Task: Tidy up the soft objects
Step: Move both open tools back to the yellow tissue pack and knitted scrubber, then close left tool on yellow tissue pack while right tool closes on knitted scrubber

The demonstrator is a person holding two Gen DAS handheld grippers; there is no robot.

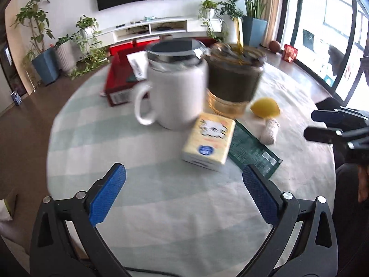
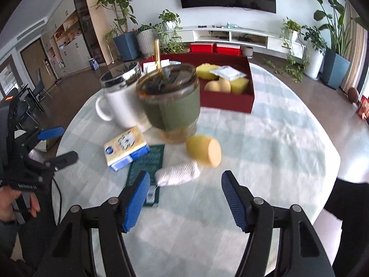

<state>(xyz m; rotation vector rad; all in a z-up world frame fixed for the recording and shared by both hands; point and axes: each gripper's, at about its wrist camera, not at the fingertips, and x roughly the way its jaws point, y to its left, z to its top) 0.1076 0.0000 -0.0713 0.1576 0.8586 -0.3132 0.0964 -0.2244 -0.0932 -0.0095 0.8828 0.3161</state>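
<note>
Now both grippers hang open and empty over the soft things by the cups.

Nearest the right gripper [image 2: 184,198], at its twelve o'clock, lies the white knitted roll [image 2: 177,173], with the yellow sponge [image 2: 204,150] just beyond at one o'clock and the red box [image 2: 227,102] farther off. The left gripper [image 1: 184,198] faces the tissue pack [image 1: 208,142]. Reaching carelessly could knock the green-sleeved glass cup [image 2: 169,106] or white mug [image 2: 120,106] beside them.

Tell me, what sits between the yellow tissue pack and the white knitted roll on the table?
A dark green flat packet lies between the tissue pack and the white roll, clearest in the right wrist view.
</note>
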